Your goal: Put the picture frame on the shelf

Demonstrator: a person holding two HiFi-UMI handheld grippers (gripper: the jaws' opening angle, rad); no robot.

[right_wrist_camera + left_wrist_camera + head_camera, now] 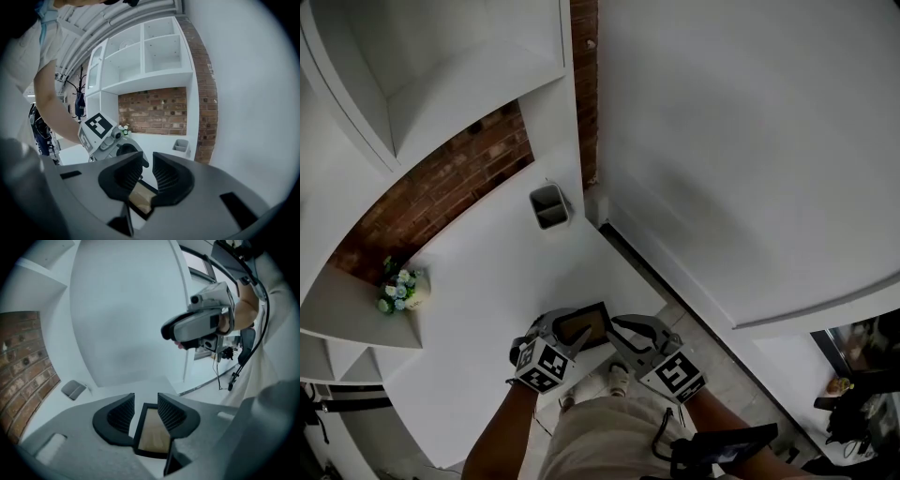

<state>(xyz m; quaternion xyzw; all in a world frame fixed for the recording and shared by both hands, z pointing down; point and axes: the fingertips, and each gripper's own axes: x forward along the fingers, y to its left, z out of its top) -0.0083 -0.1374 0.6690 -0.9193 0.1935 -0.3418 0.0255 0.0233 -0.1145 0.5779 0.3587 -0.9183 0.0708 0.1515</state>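
Note:
The picture frame (581, 328), dark-rimmed with a tan picture, rests on the white shelf surface (487, 309) near its front edge, between my two grippers. My left gripper (551, 330) stands at the frame's left side and my right gripper (623, 330) at its right. In the left gripper view the jaws (146, 408) stand apart, with the frame (151, 437) showing through the gap just past them. In the right gripper view the jaws (147, 172) are also apart above the frame (139, 199). I see no pad pressing on it.
A grey holder (549, 206) stands at the back of the surface by the brick wall (441, 187). A small flower pot (399, 291) sits at the left. White cabinet compartments (150, 51) rise above. A large white panel (750, 141) lies to the right, with floor below the front edge.

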